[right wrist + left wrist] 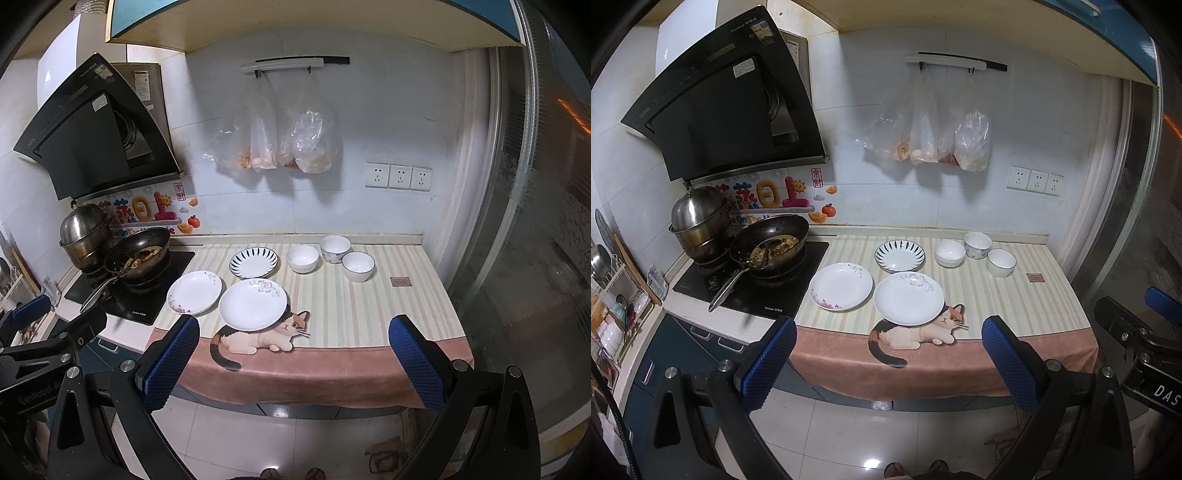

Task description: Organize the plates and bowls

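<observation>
Three plates lie on the striped counter mat [1015, 306]: a white floral plate [840, 286] [194, 292] at the left, a white plate [908, 298] [253, 304] in front, and a blue-striped plate [899, 255] [253, 262] behind. Three white bowls stand to the right: one plain [949, 253] [302, 258], one patterned [977, 244] [334, 249], one dark-rimmed [1001, 262] [358, 266]. My left gripper [886, 328] and right gripper [293, 328] are open and empty, held back from the counter's front edge above the floor.
A wok with food [769, 245] and a steel pot [698, 221] sit on the black cooktop [783, 288] at the left, under a range hood [720, 110]. Plastic bags [931, 136] hang on the wall. A small brown square [1034, 277] lies at the mat's right. A dish rack [613, 295] stands far left.
</observation>
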### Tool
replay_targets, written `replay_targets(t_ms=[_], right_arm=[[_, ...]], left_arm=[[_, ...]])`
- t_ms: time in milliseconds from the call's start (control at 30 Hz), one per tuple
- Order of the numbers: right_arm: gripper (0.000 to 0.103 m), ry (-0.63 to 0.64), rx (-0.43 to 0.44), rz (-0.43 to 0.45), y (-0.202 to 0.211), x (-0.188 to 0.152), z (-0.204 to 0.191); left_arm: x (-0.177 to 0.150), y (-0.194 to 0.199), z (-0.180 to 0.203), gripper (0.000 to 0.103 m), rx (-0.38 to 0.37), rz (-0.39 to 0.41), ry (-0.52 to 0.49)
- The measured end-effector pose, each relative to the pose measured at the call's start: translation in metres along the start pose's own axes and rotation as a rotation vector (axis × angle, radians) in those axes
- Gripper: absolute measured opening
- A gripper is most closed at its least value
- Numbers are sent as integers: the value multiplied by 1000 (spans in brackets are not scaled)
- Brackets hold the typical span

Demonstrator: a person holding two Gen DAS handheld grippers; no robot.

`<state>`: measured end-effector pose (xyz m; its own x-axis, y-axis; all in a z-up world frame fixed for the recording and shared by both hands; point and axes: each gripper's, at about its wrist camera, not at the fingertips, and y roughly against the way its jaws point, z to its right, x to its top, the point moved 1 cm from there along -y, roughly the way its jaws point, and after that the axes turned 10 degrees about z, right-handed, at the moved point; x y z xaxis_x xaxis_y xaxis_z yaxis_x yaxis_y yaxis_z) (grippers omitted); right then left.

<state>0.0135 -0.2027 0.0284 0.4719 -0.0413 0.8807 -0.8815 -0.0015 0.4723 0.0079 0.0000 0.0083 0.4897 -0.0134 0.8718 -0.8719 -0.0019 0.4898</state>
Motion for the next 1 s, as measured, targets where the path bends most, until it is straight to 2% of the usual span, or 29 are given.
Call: replay_targets(t_ms=[1000], right_arm=[[103,16,29,-20,-13,-5,-19]], left_arm=[[-6,-4,-20,103,4,-6,21]])
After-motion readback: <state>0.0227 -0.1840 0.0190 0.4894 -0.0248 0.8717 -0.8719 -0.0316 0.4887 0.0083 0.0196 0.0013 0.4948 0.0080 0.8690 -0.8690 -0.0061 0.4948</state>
